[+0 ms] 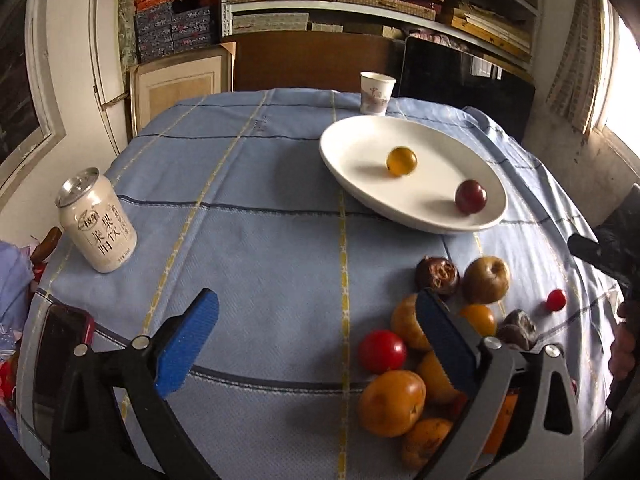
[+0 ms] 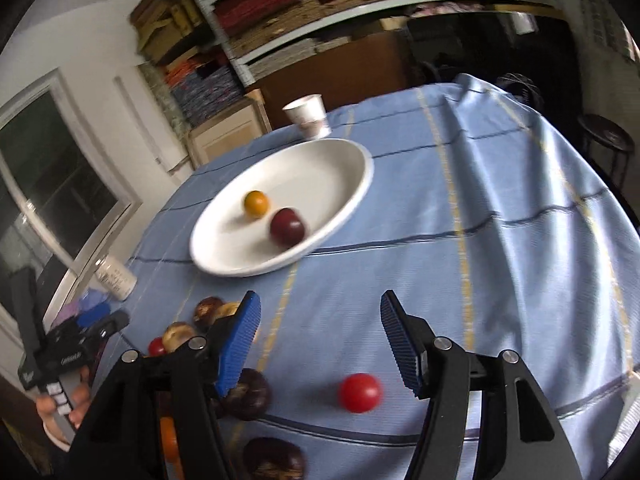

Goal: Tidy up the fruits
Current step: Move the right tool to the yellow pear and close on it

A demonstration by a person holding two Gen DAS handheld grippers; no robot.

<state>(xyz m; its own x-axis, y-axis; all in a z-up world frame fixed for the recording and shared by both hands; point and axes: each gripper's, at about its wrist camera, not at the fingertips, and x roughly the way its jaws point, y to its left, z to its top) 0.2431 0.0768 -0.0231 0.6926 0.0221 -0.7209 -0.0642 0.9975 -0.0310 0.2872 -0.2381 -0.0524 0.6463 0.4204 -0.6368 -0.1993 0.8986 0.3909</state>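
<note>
Both grippers, left gripper [image 1: 316,344] and right gripper [image 2: 320,344], spread, empty; white plate [image 1: 360,140] holds two fruits

A white oval plate [image 1: 360,140] at the far right of the table holds a small yellow fruit [image 1: 401,161] and a dark red plum [image 1: 471,196] lying apart, while orange fruits [image 1: 391,402], brown ones [image 1: 486,280] and red tomatoes [image 1: 381,351] cluster near right.

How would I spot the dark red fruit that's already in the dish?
Find the big white oval plate on the blue checked tablecloth, just in front of the paper cup. Two small round fruits lie in it, apart. Yours is the plum-coloured one near the plate's front rim; the other is yellow-orange.
</note>
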